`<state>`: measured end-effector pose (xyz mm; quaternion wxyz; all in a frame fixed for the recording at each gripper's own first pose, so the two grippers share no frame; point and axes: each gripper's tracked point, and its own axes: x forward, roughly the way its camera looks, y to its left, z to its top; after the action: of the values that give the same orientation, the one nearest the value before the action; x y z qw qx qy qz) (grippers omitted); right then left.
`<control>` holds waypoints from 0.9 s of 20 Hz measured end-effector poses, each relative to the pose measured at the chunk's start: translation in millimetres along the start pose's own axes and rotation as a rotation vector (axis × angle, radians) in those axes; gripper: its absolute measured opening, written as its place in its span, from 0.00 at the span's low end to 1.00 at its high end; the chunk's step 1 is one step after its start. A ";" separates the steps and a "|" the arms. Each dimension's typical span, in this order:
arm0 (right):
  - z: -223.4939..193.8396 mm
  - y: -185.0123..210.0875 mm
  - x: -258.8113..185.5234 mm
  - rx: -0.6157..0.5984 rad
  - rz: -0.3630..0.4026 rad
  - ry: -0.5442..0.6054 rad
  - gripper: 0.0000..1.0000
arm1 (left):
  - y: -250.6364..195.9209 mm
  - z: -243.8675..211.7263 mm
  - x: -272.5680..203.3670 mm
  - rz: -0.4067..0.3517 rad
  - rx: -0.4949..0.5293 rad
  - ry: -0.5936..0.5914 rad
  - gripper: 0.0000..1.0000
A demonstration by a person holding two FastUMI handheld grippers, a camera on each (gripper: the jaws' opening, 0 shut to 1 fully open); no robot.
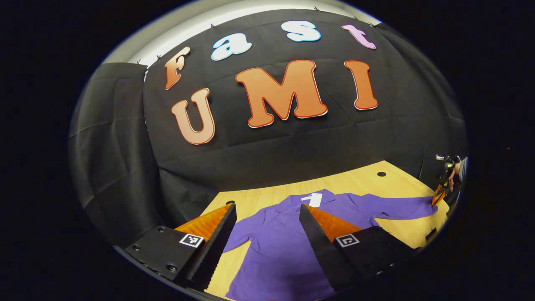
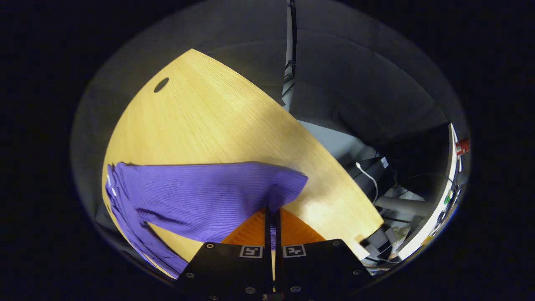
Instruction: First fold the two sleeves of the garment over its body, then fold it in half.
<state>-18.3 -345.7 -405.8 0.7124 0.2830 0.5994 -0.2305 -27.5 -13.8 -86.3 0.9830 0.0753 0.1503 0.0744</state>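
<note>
One purple ribbed-knit long-sleeved garment (image 1: 288, 238), bearing one white tag (image 1: 313, 200); one light wooden bench (image 2: 217, 121) with one dark round hole (image 2: 161, 85).

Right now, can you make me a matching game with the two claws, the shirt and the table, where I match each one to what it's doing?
Things:
1. left claw
2. right claw
3. purple shirt
4. wooden table

States:
A. lying spread out flat
B. pinching the end of a sleeve
C. open, above the shirt
D. has a dark round hole near its far edge

Pairs: 1-C, 2-B, 3-A, 4-D
</note>
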 end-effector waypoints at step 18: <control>-69.4 275.9 -199.0 -0.448 0.249 -0.257 0.03 | 140.3 -39.3 46.8 -0.026 -0.111 -0.002 0.99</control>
<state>80.9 -98.3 -183.3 0.8503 0.1584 0.5006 -0.0368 -12.7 136.2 -112.8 0.9866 0.0189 0.1460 0.0698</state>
